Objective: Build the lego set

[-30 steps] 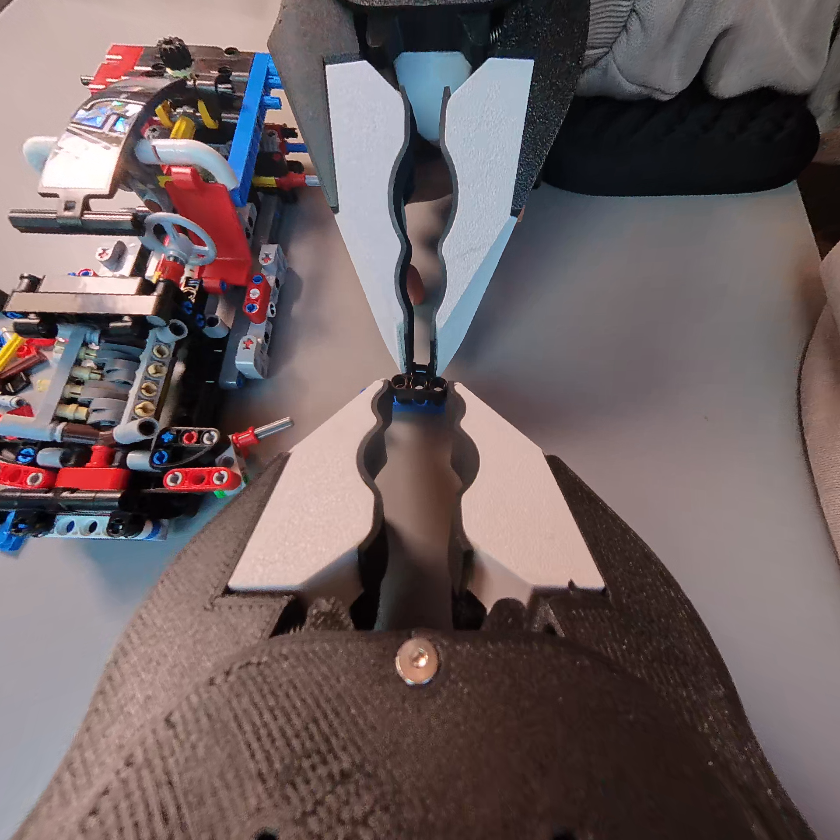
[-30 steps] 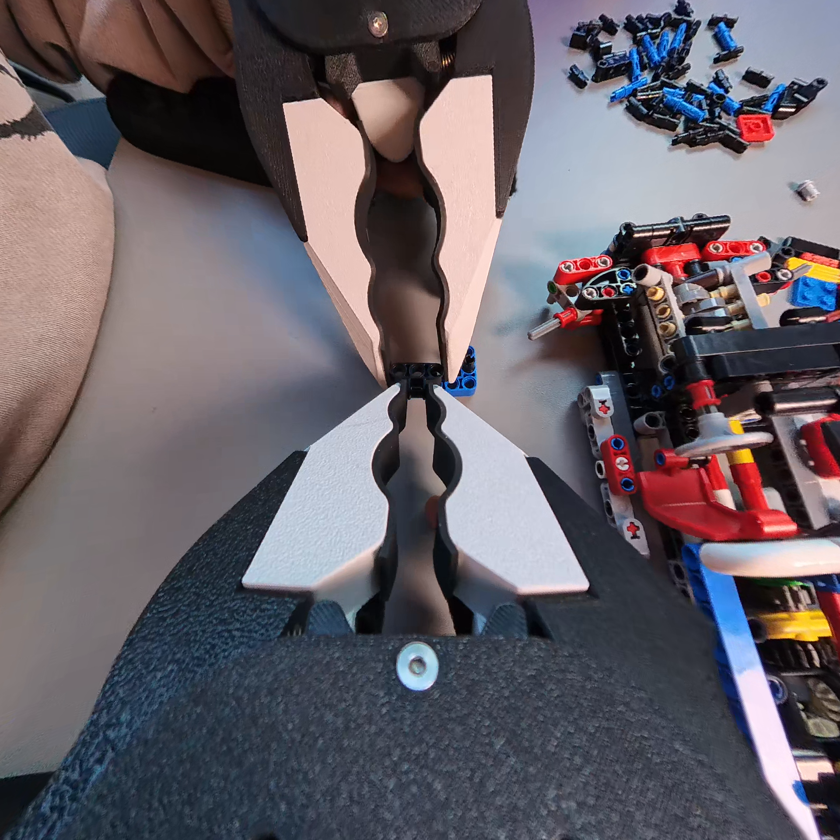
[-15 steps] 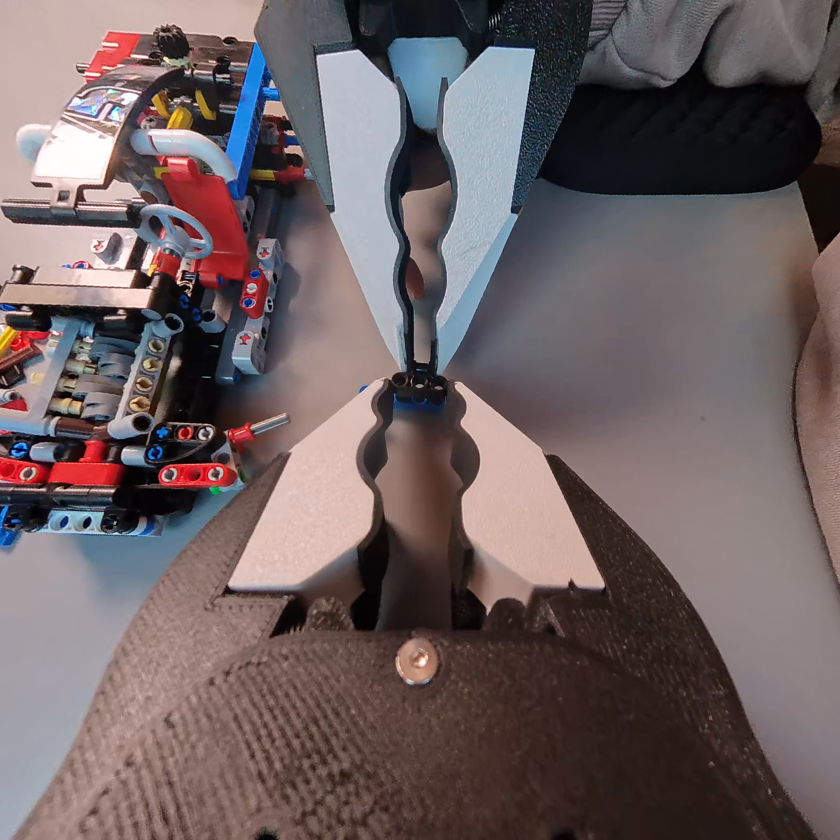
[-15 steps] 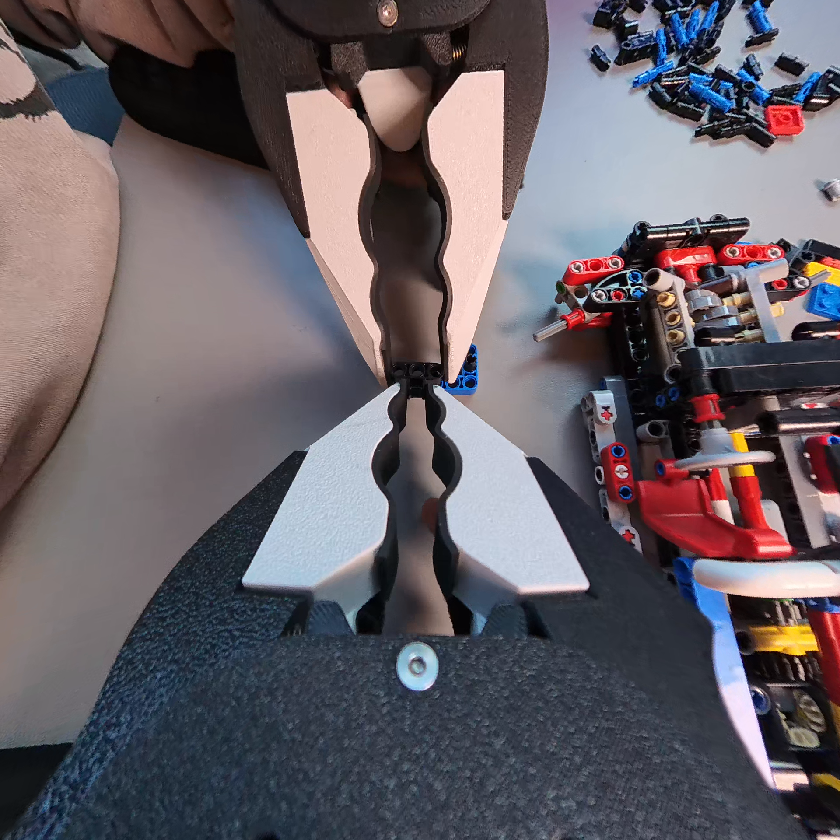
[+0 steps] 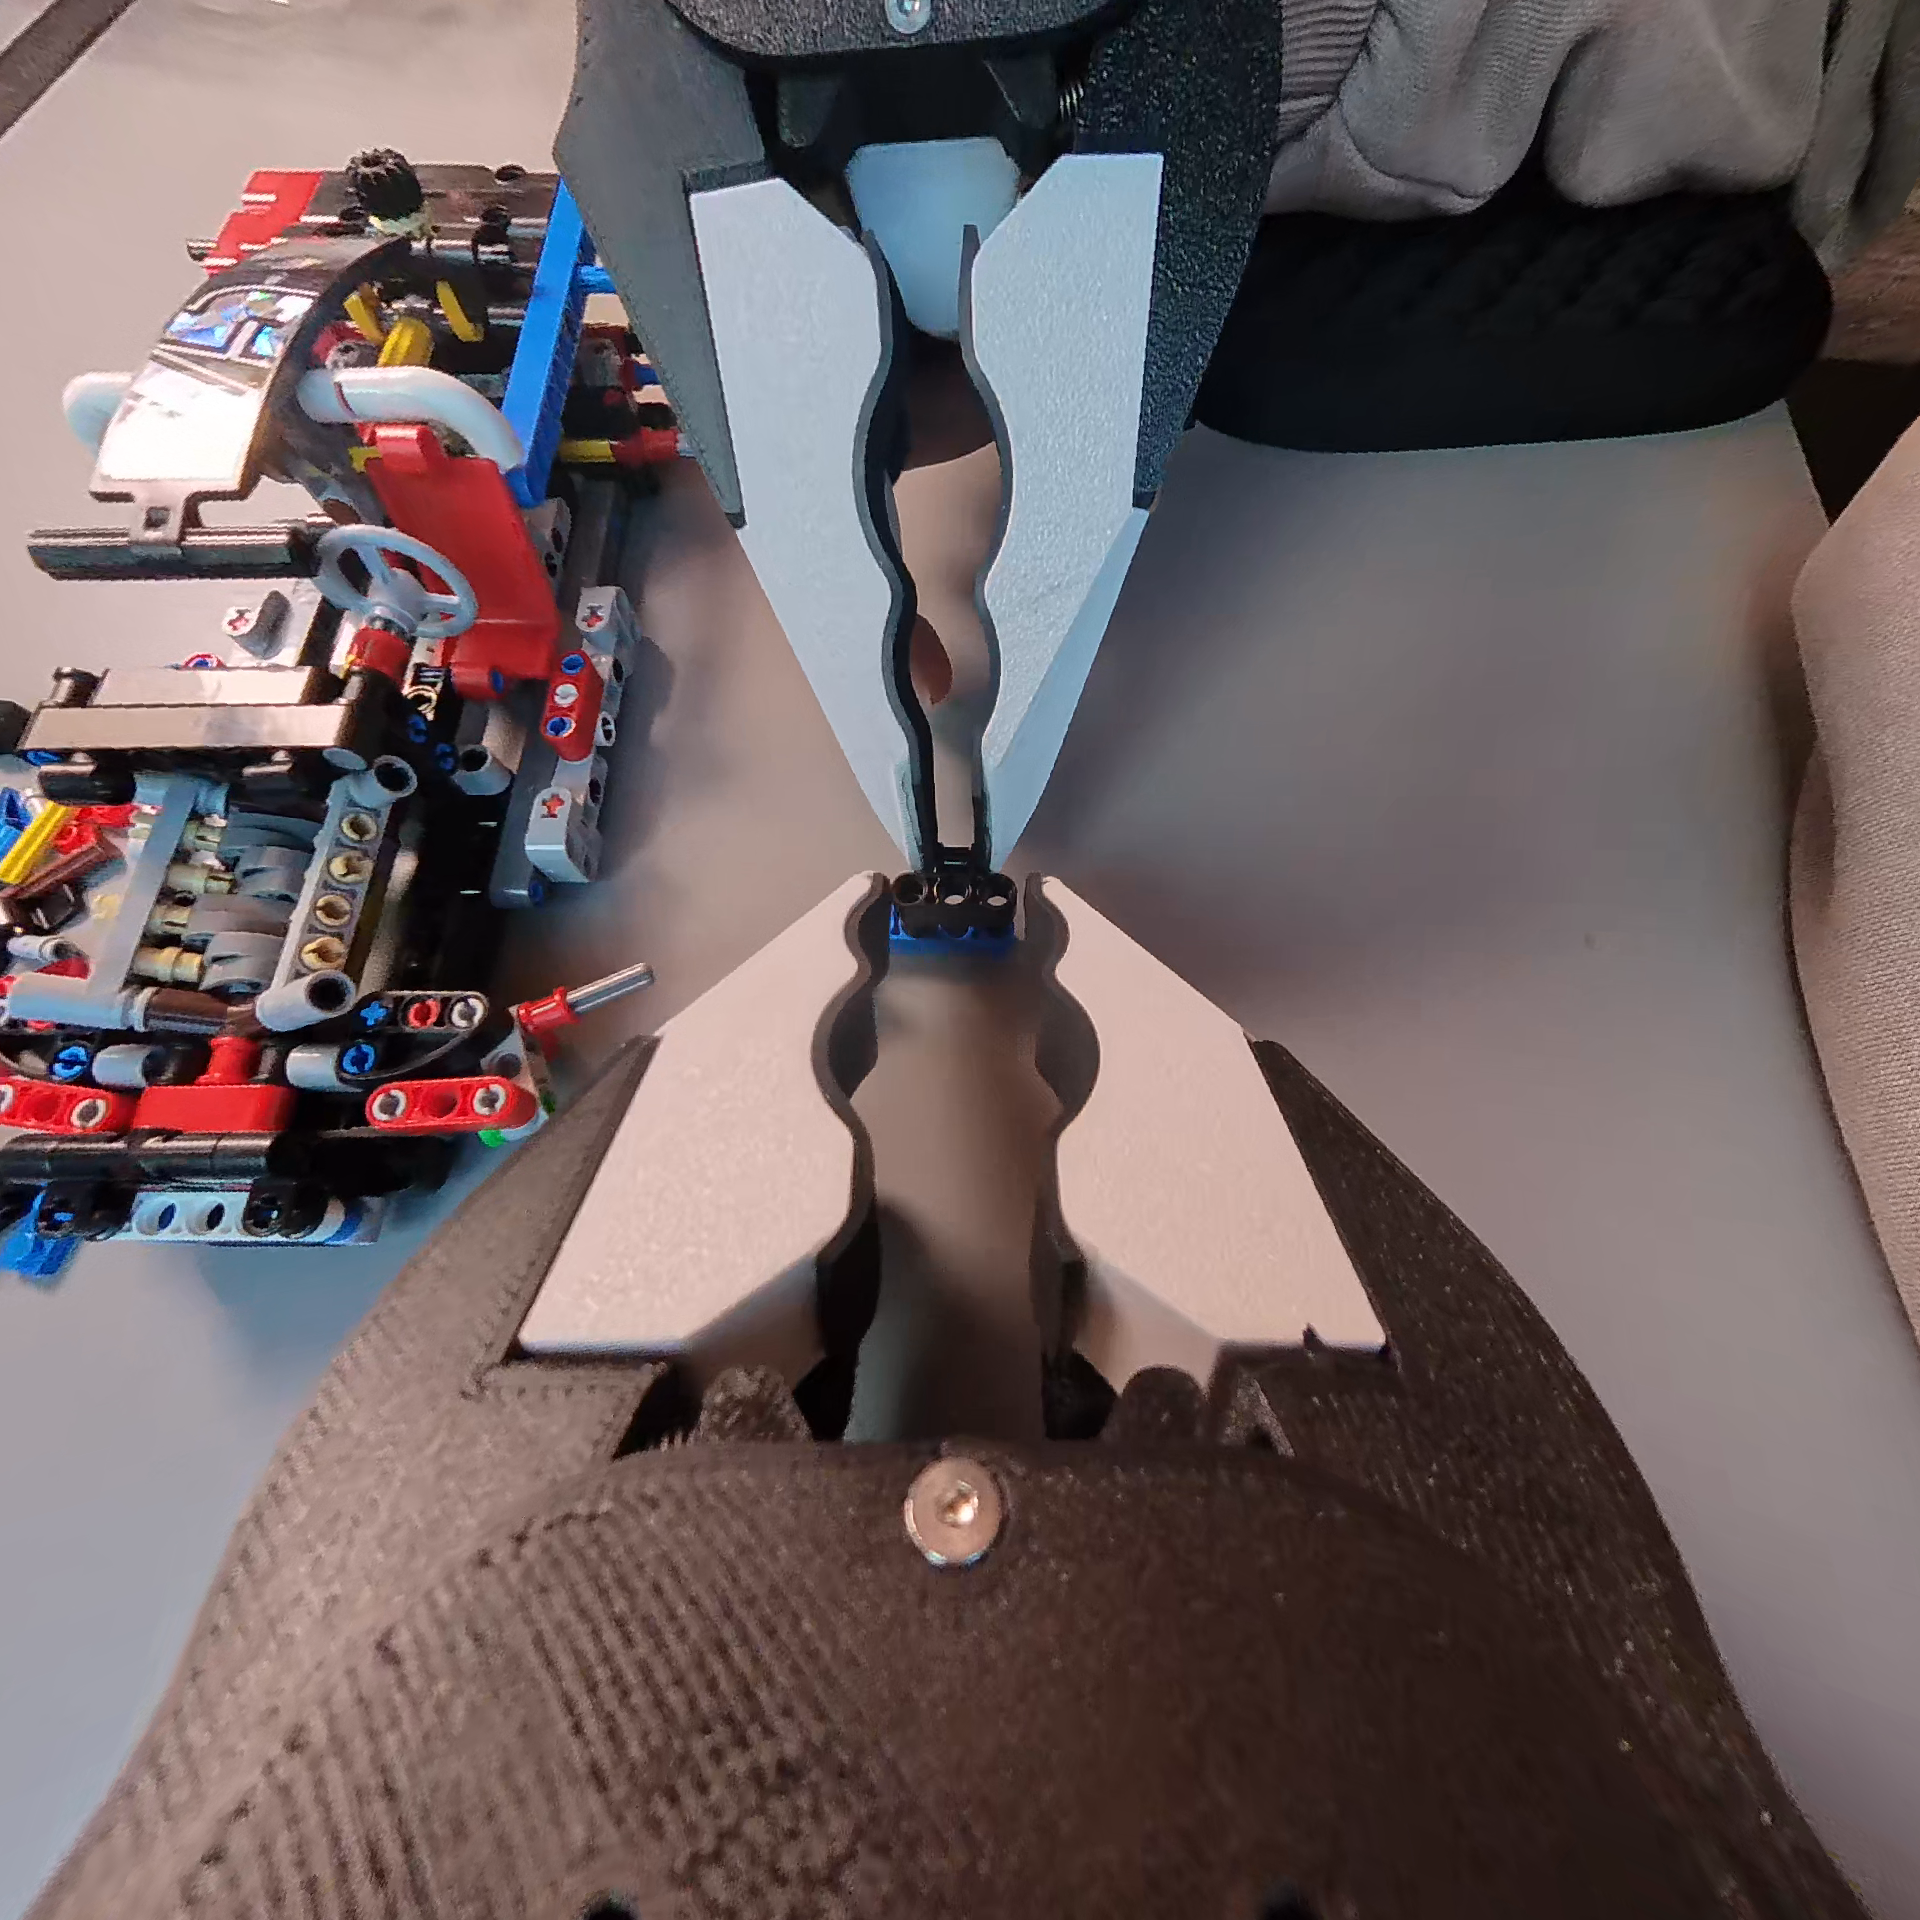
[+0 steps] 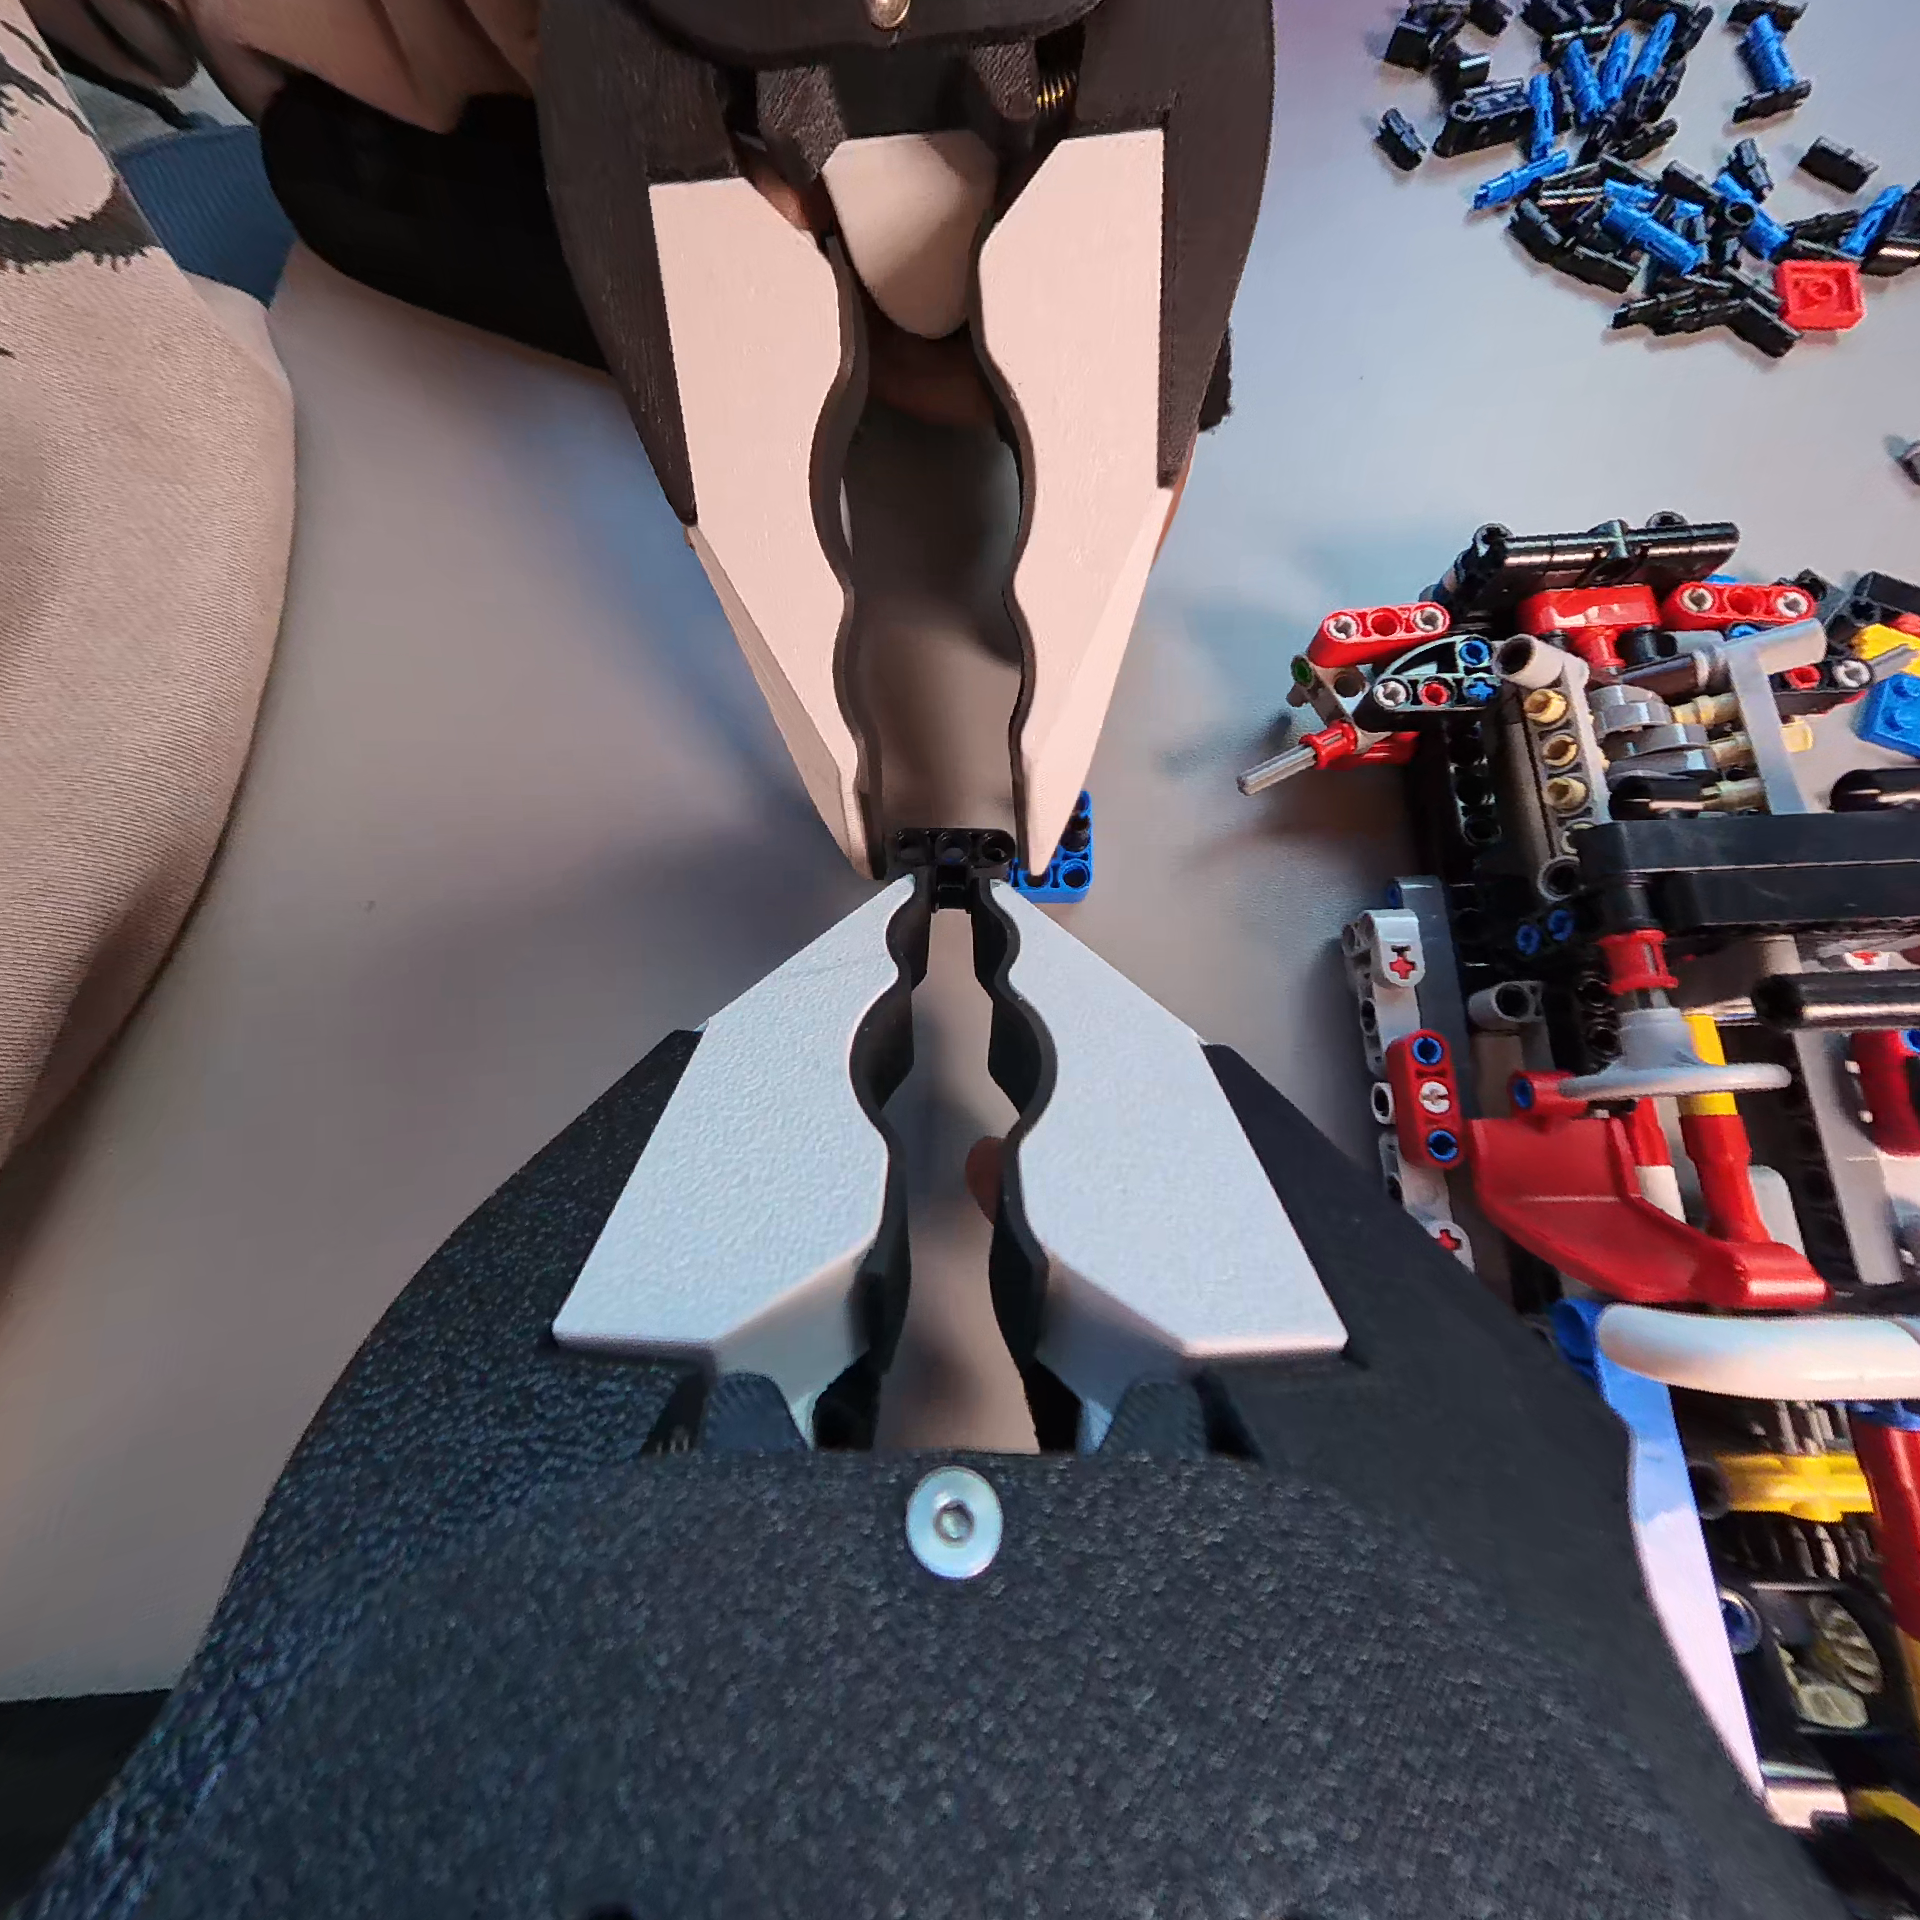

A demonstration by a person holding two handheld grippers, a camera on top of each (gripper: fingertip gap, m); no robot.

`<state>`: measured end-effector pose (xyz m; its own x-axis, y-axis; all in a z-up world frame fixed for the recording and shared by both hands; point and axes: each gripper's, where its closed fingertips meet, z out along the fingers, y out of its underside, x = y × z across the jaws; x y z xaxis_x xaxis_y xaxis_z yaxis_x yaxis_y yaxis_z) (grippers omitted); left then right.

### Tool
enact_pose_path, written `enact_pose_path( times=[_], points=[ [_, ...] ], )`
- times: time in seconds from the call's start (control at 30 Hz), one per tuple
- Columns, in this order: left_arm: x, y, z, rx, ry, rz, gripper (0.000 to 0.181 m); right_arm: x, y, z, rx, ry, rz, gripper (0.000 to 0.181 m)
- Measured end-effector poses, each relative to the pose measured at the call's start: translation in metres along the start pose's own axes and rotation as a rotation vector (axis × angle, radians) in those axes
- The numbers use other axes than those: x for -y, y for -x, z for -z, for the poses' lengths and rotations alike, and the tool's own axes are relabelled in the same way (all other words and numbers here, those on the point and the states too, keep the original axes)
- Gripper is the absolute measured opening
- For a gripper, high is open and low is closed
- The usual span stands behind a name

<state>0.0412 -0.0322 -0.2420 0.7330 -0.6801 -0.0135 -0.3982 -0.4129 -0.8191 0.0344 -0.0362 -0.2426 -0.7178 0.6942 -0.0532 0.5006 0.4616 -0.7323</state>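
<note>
Little has shifted since the earlier frames: both grippers stay tip to tip over the worktop, and in the right wrist view the loose pile of blue and black pins has slid towards the far right corner of the picture.

Much is hidden. The blue beam shows only as a thin strip under the black three-hole beam in the left wrist view, and as one corner past a finger in the right wrist view. How the two beams join cannot be made out. The half-built lego car is cut off by the picture's left edge; in the right wrist view it runs off the right edge. A person's sleeves and body fill the near worktop edge.

The left gripper has its jaws part open, clamped on the ends of the black three-hole beam. The right gripper has its jaws nearly together, pinching a small black connector that touches the middle of that beam.

No readable brand or writing shows; small red marks on the car's grey pieces are too small to tell.
</note>
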Motion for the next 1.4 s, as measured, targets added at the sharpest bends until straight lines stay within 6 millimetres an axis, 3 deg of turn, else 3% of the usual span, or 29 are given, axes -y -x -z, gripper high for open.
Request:
enact_pose_path(
  times=[0.8, 1.4],
  points=[
    [-0.0036, -0.0036, -0.001, -0.009, 0.006, -0.02, 0.023, -0.0004, 0.0041, -0.0012, -0.016, 0.03, 0.022, 0.006],
    [-0.0072, -0.0008, -0.0041, -0.027, 0.079, 0.079, 0.023, -0.0025, 0.0017, -0.0015, 0.094, 0.018, -0.099, 0.006]
  ],
)
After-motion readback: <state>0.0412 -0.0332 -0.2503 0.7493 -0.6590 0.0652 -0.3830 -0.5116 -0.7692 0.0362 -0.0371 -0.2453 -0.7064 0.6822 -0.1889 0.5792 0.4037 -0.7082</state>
